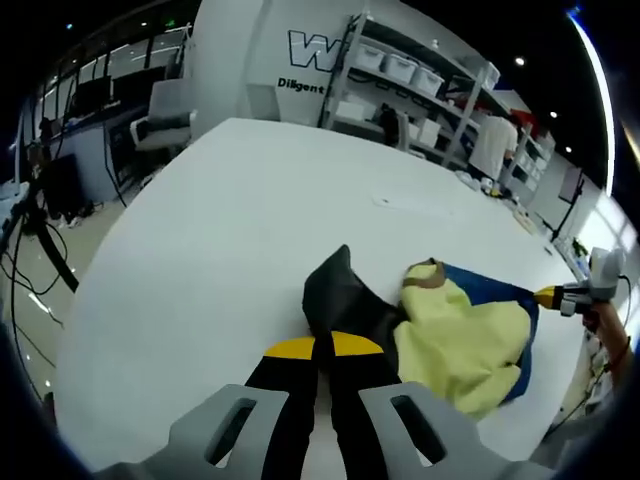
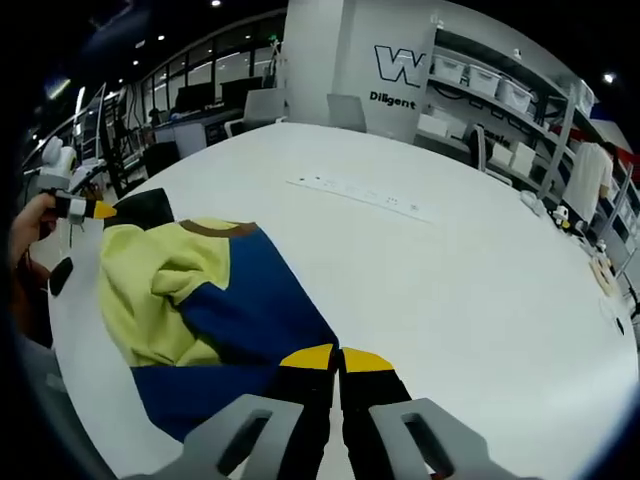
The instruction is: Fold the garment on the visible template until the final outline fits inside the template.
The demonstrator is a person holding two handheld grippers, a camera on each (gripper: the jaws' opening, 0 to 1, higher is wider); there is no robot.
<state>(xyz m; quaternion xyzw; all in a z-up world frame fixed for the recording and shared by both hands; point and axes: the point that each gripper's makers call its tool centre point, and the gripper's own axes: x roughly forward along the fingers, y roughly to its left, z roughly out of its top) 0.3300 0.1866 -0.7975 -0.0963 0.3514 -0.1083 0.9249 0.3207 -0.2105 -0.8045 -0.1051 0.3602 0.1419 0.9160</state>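
Garment (image 2: 200,300) of yellow, blue and black lying crumpled on white table (image 2: 450,270), stretched between both grippers. Left gripper (image 1: 322,346) closed on the black corner just ahead of its jaws; right gripper (image 2: 337,358) closed likewise on the blue edge at its own tips (opposite ends, seemingly pinched so the cloth can be pulled flat or carried over in a fold). Beyond the yellow bulk in each view, the other gripper's yellow tip at the far side of the cloth. No template outline made out under the fabric; fold judged barely begun. Further off, pale strip (image 2: 362,196) on the tabletop, then shelving with bins (image 1: 430,75) and office chairs (image 1: 160,120).
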